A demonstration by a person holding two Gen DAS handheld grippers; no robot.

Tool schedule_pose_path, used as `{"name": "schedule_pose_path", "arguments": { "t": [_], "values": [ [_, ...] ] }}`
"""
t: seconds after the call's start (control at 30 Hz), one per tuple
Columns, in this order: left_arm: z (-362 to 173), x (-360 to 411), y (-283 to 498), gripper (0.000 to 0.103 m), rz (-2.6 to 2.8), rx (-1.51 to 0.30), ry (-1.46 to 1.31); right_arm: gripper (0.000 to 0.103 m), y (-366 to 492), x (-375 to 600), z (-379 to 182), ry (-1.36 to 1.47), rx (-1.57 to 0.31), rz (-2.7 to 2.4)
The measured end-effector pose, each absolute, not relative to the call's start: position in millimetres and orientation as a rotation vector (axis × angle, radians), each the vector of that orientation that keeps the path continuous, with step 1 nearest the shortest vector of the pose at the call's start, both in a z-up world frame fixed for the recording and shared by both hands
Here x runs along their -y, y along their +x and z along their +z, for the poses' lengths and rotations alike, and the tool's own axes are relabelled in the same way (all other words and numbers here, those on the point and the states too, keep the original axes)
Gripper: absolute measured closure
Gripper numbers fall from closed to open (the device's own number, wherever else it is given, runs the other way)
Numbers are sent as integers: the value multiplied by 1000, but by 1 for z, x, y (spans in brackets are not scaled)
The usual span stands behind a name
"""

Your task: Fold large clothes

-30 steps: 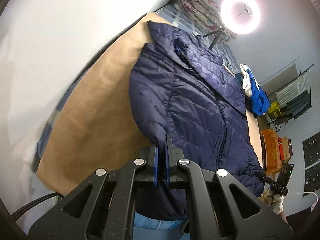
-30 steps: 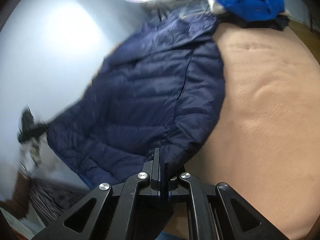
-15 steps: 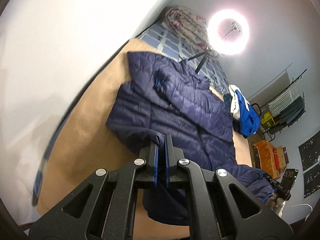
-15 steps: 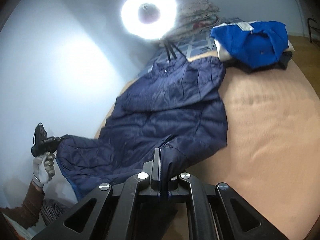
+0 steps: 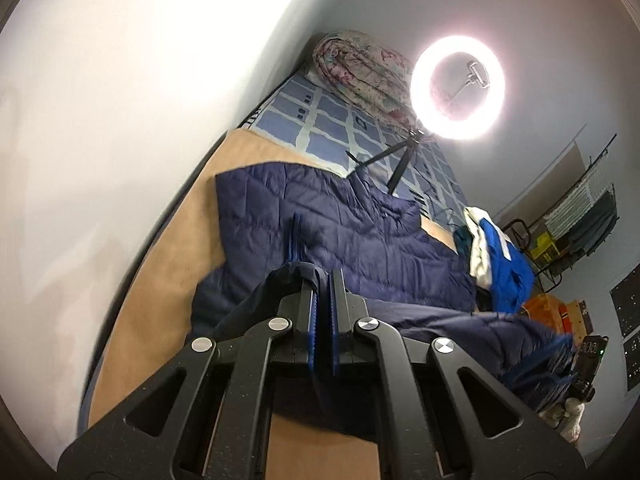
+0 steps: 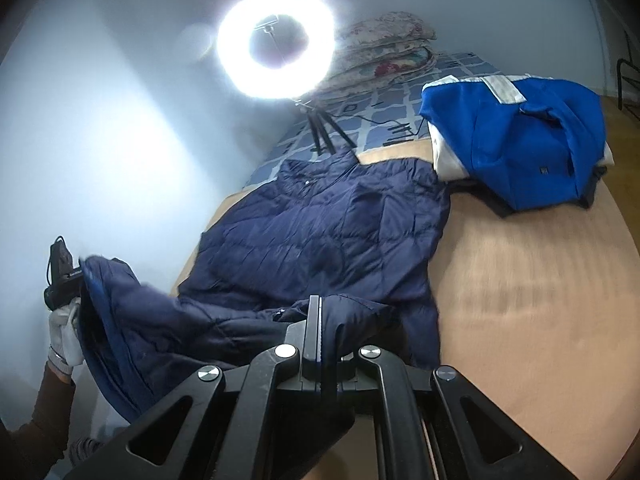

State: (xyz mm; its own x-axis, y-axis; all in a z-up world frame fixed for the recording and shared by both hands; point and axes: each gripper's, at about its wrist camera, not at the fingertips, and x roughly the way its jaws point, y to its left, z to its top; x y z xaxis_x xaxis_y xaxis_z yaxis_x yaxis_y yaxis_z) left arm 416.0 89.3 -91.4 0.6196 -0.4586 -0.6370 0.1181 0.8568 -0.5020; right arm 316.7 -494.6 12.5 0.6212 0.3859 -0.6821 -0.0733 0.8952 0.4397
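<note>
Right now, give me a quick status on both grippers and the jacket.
Left gripper and right gripper both shut on navy jacket hem, lifted off tan bed cover. Blue garment pile beside collar, clear.

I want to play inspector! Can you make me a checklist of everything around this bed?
Surface: tan blanket over a blue checked sheet.
Job's things: navy puffer jacket, its near edge lifted off the blanket.
Clutter: blue and white garment; folded floral quilt.
Grippers: left gripper and right gripper both shut on the jacket.
Cables: thin black cable on the sheet.
Surroundings: lit ring light on a tripod; pale walls.
</note>
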Motion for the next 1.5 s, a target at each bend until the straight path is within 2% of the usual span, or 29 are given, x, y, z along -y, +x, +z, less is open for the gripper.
{"name": "schedule_pose_path", "arguments": {
  "t": [0.33, 0.5, 0.7, 0.77, 0.8, 0.87, 0.9, 0.93, 1.07, 1.13, 1.2, 1.37, 1.5],
  "values": [
    [-150, -65, 514, 100, -256, -913, -411, 102, 419, 505, -33, 372, -943, 158],
    [-183, -55, 537, 100, -235, -956, -371, 102, 449, 506, -65, 358, -993, 109],
    [-193, -52, 550, 100, -244, -950, -356, 101, 459, 503, -83, 315, -1006, 121],
    [-190, -51, 553, 90, -246, -953, -336, 100, 458, 506, -83, 318, -1003, 138],
    [-186, -52, 554, 87, -252, -942, -328, 96, 457, 510, -82, 334, -996, 144],
    [-174, -54, 552, 71, -248, -909, -311, 88, 453, 520, -78, 391, -970, 161],
    [-167, -57, 550, 55, -247, -878, -311, 85, 451, 525, -75, 410, -950, 164],
    [-159, -60, 546, 49, -255, -845, -313, 82, 448, 529, -71, 417, -928, 163],
    [-141, -68, 536, 48, -270, -789, -228, 71, 431, 534, -57, 355, -859, 157],
    [-146, -70, 536, 48, -269, -807, -169, 56, 421, 536, -52, 301, -828, 155],
    [-157, -71, 540, 48, -270, -850, -150, 48, 417, 538, -52, 284, -819, 168],
    [-189, -70, 556, 48, -276, -935, -189, 43, 431, 535, -62, 263, -860, 164],
    [-211, -61, 575, 48, -277, -991, -209, 43, 452, 525, -74, 234, -899, 174]
  ]
}}
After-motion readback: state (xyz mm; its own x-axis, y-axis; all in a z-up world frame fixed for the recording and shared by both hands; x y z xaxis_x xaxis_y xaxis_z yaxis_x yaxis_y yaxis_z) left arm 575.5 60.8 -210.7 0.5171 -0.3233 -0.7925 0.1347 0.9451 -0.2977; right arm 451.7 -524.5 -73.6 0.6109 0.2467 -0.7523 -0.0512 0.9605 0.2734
